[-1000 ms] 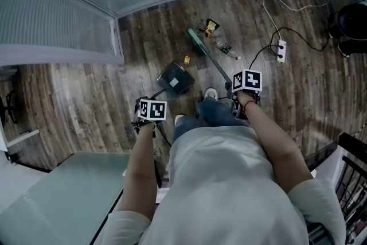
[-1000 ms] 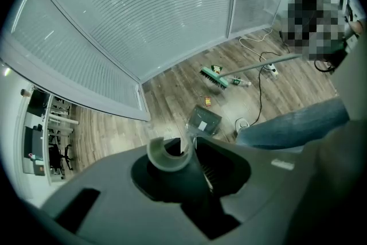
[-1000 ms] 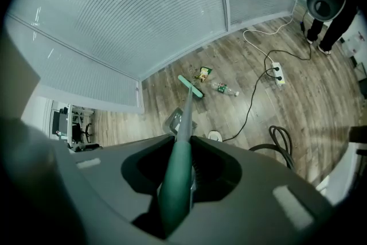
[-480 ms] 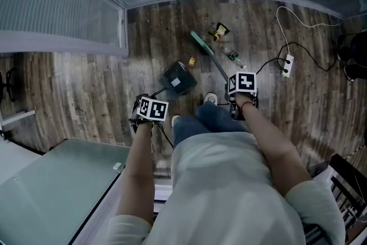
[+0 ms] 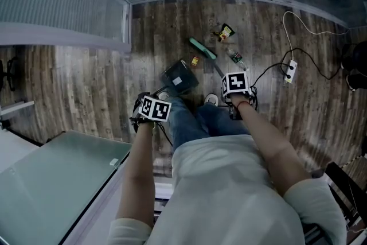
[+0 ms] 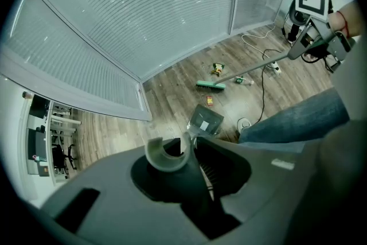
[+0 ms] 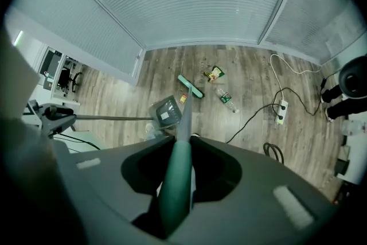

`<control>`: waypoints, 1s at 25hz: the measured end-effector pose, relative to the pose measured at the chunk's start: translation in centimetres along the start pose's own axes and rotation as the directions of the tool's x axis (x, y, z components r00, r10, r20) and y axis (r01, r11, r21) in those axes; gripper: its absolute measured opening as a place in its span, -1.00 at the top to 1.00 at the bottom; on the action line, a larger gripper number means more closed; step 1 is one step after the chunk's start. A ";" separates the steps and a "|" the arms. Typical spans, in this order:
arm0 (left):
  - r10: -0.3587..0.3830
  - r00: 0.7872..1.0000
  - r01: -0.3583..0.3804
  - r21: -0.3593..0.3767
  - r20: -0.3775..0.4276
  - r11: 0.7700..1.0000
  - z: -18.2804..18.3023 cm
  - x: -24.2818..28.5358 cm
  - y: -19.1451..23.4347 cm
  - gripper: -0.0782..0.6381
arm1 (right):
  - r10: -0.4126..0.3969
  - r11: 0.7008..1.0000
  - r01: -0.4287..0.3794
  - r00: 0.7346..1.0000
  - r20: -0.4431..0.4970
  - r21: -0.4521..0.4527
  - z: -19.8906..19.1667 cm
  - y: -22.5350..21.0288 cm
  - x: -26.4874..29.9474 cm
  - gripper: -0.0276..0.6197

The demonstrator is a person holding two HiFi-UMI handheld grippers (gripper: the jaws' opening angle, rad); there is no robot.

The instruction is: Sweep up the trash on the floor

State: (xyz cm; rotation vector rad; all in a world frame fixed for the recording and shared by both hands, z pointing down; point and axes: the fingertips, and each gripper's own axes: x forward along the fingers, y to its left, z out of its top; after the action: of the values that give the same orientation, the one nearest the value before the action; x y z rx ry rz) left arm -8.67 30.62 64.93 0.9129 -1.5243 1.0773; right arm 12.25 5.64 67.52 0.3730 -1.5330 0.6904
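The left gripper has its fingers clamped on the dustpan handle, and the dustpan sits on the wooden floor near the broom head, on the person's side of it. The right gripper has its fingers shut round the green broom handle. The trash lies around the broom head: a small wrapper between it and the dustpan, a yellow snack wrapper just beyond it, a plastic bottle to its right.
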 end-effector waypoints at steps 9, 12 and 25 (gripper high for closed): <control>-0.003 1.000 0.003 0.003 -0.003 1.000 0.1 -0.2 0.6 0.51 | 0.000 0.999 -0.004 0.997 -0.076 -0.052 -2.2 1.7 1.0 0.62; 0.001 1.000 -0.001 0.004 0.000 1.000 0.0 -0.2 0.2 0.51 | -0.007 0.995 -0.001 0.996 -0.085 -0.097 -2.9 2.2 1.4 0.62; -0.001 1.000 0.001 0.009 0.010 1.000 -0.4 0.1 0.7 0.50 | 0.032 0.999 -0.037 0.992 -0.121 -0.038 -5.2 4.1 1.6 0.62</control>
State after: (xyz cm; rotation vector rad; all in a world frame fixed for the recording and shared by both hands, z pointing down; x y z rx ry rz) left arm -9.23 31.18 64.93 0.9259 -1.5279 1.0808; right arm 13.58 12.31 68.09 0.2696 -1.4393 0.6958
